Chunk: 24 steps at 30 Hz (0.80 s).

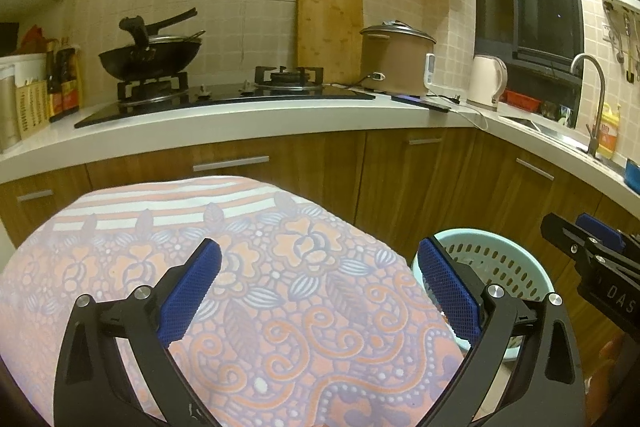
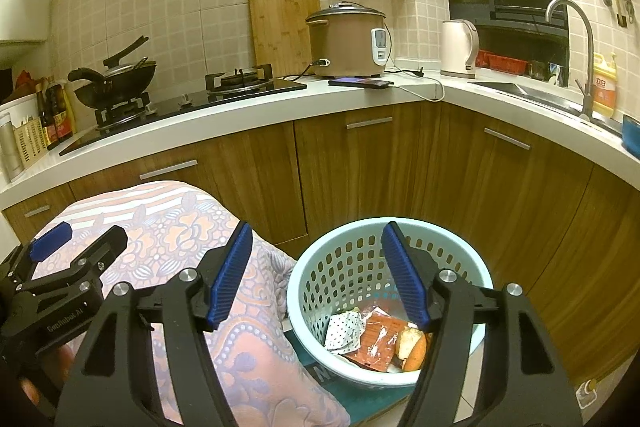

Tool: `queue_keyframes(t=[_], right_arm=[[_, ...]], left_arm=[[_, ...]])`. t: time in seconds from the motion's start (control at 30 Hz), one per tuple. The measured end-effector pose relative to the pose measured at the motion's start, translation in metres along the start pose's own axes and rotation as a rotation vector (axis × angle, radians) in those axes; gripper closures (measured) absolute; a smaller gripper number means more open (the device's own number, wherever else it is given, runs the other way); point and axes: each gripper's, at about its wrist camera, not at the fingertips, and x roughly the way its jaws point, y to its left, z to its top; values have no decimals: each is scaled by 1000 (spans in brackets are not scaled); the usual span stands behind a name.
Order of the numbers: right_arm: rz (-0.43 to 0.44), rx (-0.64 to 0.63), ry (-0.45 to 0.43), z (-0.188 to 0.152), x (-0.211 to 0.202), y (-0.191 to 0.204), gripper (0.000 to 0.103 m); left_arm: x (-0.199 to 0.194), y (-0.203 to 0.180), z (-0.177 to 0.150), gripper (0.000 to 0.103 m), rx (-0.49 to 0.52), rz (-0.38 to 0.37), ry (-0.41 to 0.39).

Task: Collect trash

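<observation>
Trash lies at the bottom of a round pale blue plastic basket with holes (image 2: pixel 348 267): a white dotted wrapper (image 2: pixel 344 327), an orange-red plastic packet (image 2: pixel 380 339) and a piece of bread (image 2: pixel 412 343). The basket stands on the floor, just beside a big cushion-like thing under a pink and purple flowered cloth (image 1: pixel 240 287). The right claw (image 2: pixel 316 275) hangs over the basket with its blue fingers apart, and nothing is between them. The left claw (image 1: pixel 320 287) is spread very wide above the flowered cloth and holds nothing. Behind them runs a white worktop (image 2: pixel 360 95) on brown wooden cupboards. On it stand a black wok (image 1: pixel 148 59), a brown rice cooker (image 2: pixel 348 39) and a white kettle (image 2: pixel 460 47).
</observation>
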Motion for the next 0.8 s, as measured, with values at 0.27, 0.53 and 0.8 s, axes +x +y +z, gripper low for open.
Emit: queue_keyframes(t=[0.27, 0.53, 0.8], right_arm=[[-2, 3, 5, -2, -1, 1, 37], [-2, 13, 9, -2, -1, 0, 31], [-6, 21, 10, -2, -1, -1, 28]], left_arm=[[2, 2, 0, 7, -8, 8, 11], [4, 8, -1, 7, -29, 11, 18], [4, 7, -1, 7, -22, 15, 16]])
